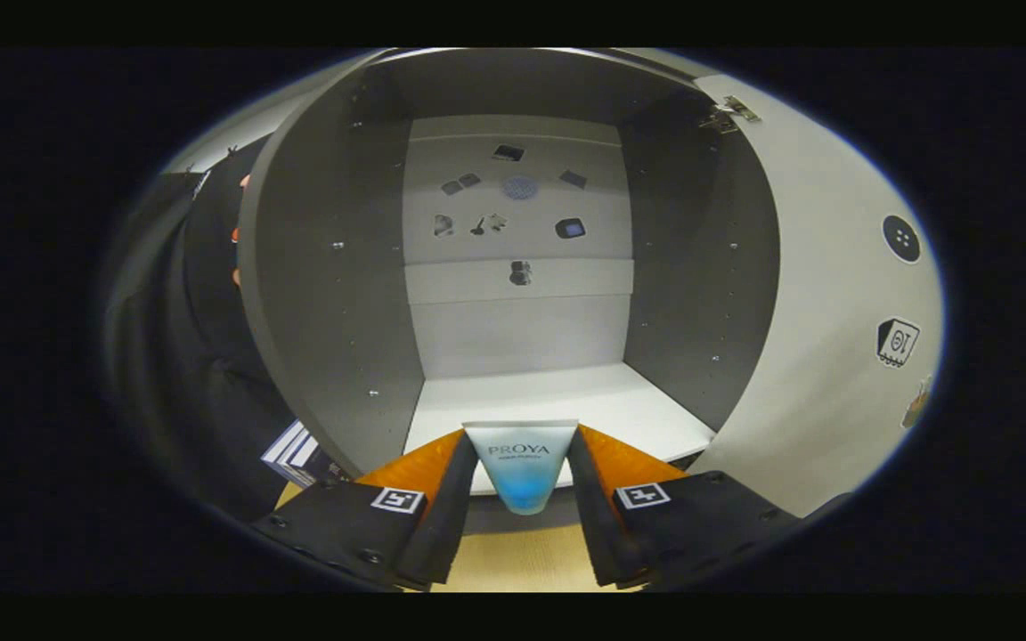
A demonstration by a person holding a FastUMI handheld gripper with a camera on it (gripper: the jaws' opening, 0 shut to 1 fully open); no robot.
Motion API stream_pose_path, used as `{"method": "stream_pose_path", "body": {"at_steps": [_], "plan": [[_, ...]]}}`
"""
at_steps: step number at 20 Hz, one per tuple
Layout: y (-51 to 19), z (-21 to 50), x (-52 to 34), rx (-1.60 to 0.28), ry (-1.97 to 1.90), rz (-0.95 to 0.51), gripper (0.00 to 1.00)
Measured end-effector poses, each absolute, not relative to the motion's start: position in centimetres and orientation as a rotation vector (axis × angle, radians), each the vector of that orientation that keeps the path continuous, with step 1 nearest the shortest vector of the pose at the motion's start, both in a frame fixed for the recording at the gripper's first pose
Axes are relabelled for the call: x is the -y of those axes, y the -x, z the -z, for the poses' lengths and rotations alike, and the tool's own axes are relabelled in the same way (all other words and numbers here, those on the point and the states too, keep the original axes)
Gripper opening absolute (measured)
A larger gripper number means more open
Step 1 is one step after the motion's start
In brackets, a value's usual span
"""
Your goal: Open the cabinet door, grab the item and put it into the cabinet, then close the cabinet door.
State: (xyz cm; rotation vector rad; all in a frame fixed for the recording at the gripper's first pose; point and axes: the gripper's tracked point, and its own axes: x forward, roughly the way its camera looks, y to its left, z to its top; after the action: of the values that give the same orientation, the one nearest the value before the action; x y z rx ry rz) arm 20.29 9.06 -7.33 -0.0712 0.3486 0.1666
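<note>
The gripper (520, 476) has its fingers closed on a white-and-blue squeeze tube (521, 472), held just in front of the open grey cabinet (326, 294), its white door (820, 294) swung wide, so the placing step is underway and the next move likely calls for carrying the tube forward onto the white cabinet floor (602, 405).

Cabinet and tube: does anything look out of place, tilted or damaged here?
Nothing stands out. The cabinet is open, its door swung right. The gripper holds the tube upright between both fingers, just before the shelf.
</note>
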Motion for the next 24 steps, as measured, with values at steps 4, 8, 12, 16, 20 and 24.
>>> {"method": "stream_pose_path", "body": {"at_steps": [4,8,12,16,20,24], "plan": [[-22.8,8.3,-8.5,-0.367,0.075,-0.153,0.64],[-24.2,9.0,-8.3,-0.378,0.076,-0.151,0.65],[-24.8,9.9,-8.6,-0.398,0.081,-0.160,0.65],[-25.1,10.1,-9.0,-0.392,0.088,-0.167,0.65],[-25.2,9.2,-8.3,-0.364,0.119,-0.134,0.78],[-23.7,7.5,-7.9,-0.320,0.130,-0.122,0.98]]}}
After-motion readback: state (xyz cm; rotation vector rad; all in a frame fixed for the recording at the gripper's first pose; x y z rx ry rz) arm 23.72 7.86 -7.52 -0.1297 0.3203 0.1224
